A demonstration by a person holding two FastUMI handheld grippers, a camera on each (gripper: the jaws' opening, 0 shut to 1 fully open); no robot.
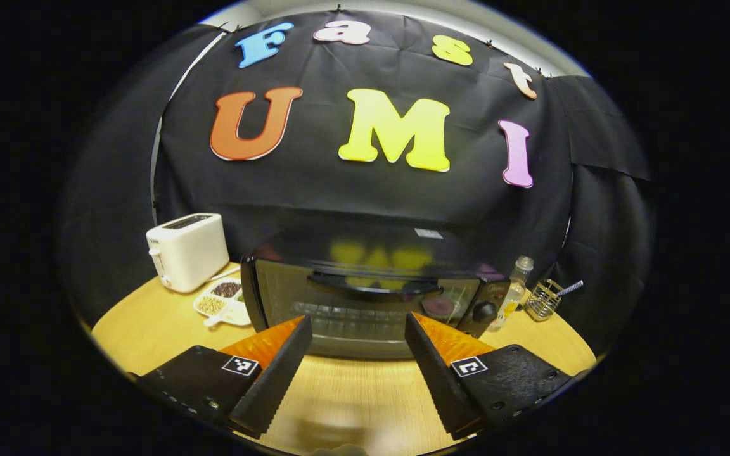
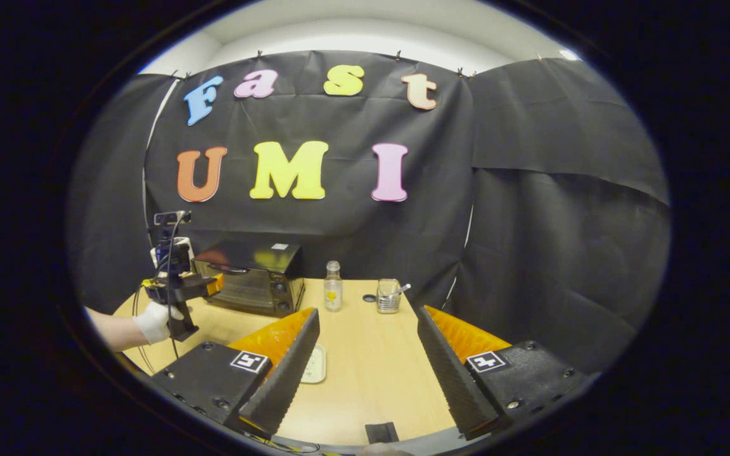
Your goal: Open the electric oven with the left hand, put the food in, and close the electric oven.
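The black electric oven (image 1: 365,304) stands on the wooden table straight ahead of my left gripper (image 1: 358,326), its glass door shut and its handle (image 1: 371,286) across the top of the door. My left gripper is open, a short way in front of the door and touching nothing. From the right gripper view the oven (image 2: 254,278) sits far left, with a gloved hand (image 2: 153,322) holding the left gripper (image 2: 181,288) before it. My right gripper (image 2: 368,316) is open over the table with nothing between its fingers. A small pale tray (image 2: 315,364) lies half hidden by one of its fingers.
A white toaster (image 1: 187,250) and a divided dish of beans (image 1: 222,303) stand left of the oven. A small bottle (image 1: 517,278) and a wire basket (image 1: 544,299) stand to its right. A dark block (image 2: 381,432) sits at the table's near edge.
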